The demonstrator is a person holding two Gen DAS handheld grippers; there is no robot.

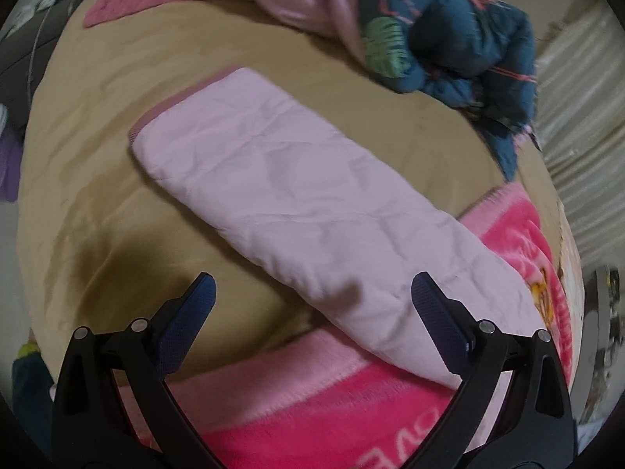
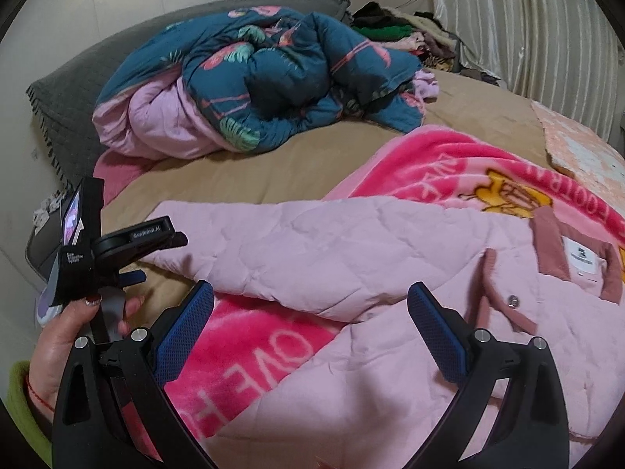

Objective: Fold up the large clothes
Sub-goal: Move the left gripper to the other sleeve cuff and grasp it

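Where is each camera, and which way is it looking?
Left wrist: sits on the left gripper, looks down its open fingers at the pink jacket sleeve on the bed.
Right wrist: sits on the right gripper, looks across the jacket body; a hand holds the other gripper.
Shared: jacket, bright pink blanket, teal quilt.

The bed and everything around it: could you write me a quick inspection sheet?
Surface: tan bedsheet, partly covered by a bright pink blanket.
Job's things: pale pink quilted jacket lying open, its sleeve stretched out flat.
Clutter: bundled teal flamingo-print comforter; grey pillow; clothes heap at the far side.
Grippers: left gripper and right gripper both open, holding nothing.
Cables: nothing seen for certain.
Surroundings: pale curtain, plain wall.
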